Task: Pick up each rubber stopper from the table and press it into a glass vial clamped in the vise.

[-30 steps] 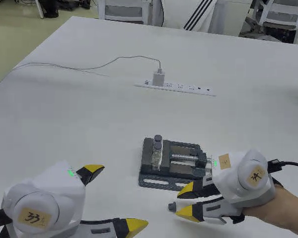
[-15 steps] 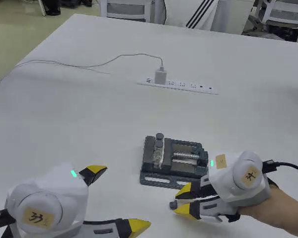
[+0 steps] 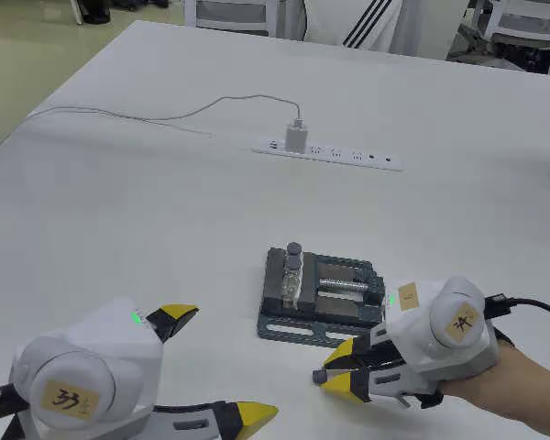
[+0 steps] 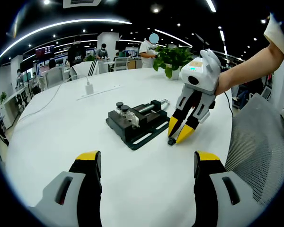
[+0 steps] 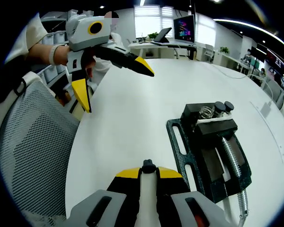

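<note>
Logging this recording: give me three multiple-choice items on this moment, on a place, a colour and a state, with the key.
1. Relative to the vise, the power strip lies: A. beyond it; B. on it; C. nearer the camera.
2. The left gripper has jaw tips that are: A. red; B. yellow; C. blue.
3. The right gripper is: A. open; B. shut on a vial; C. shut on a rubber stopper.
Key: 1 A, the strip lies farther off in the head view; 2 B, both tips show yellow; 3 C, the dark stopper sits pinched between its tips.
</note>
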`<move>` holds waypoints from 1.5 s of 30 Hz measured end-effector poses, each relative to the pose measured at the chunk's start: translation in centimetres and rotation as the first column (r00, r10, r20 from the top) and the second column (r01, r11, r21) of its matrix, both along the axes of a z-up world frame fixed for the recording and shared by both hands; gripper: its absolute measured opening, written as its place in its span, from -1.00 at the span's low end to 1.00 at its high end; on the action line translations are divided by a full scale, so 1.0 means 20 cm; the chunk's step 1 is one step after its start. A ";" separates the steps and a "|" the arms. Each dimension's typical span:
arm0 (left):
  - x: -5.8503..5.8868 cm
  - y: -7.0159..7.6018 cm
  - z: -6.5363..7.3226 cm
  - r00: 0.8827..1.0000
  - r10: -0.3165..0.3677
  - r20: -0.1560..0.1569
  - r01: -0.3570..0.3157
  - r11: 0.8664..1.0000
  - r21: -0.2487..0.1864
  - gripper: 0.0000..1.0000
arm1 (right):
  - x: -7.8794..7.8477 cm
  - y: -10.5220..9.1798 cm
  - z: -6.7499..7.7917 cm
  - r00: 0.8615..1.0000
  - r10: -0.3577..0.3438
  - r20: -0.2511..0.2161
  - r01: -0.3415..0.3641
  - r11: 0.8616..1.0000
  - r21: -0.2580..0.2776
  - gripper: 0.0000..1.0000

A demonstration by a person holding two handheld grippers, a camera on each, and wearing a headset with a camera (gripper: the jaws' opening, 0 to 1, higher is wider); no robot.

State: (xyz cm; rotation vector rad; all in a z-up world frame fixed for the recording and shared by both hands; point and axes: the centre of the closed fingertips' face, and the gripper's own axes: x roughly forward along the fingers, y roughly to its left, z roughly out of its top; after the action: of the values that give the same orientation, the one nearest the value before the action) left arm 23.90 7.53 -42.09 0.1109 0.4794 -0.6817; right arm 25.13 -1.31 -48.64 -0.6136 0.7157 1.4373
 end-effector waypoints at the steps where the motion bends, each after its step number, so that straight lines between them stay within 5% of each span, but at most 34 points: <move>1: 0.00 0.00 0.00 1.000 -0.001 0.000 0.001 1.000 0.001 0.57 | 0.00 0.00 0.00 1.000 -0.003 0.001 0.003 1.000 0.000 -0.85; 8: 0.00 -0.01 0.00 1.000 -0.018 0.004 0.018 1.000 0.008 0.56 | 0.04 -0.01 0.03 0.998 -0.066 0.005 0.066 0.998 0.008 -0.87; 11: 0.00 -0.02 0.00 0.999 -0.038 0.012 0.038 0.999 0.017 0.53 | 0.03 -0.03 0.05 0.995 -0.088 -0.035 0.089 0.996 0.006 -0.88; 21: 0.02 -0.09 -0.01 0.993 -0.116 0.022 0.114 0.991 0.074 0.32 | 0.04 -0.10 0.15 0.994 -0.089 -0.057 0.087 0.996 -0.031 -0.88; 26: 0.01 -0.14 -0.03 0.987 -0.163 0.006 0.161 0.981 0.107 0.06 | 0.05 -0.09 0.22 0.999 -0.049 -0.024 0.048 0.998 -0.037 -0.88; 35: 0.02 -0.22 0.01 0.972 -0.234 0.036 0.228 0.966 0.125 -0.18 | 0.02 -0.02 0.31 0.998 0.065 0.020 -0.064 0.996 -0.067 -0.88; 45: 0.01 -0.33 0.01 0.943 -0.331 0.033 0.321 0.932 0.165 -0.43 | -0.01 0.02 0.34 0.976 0.202 0.082 -0.188 0.970 -0.153 -0.88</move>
State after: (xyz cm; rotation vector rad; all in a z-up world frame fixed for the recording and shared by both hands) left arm 24.20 1.01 -41.81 0.3665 0.4610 -0.9634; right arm 24.94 -0.82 -41.86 -0.8808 0.7012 1.5332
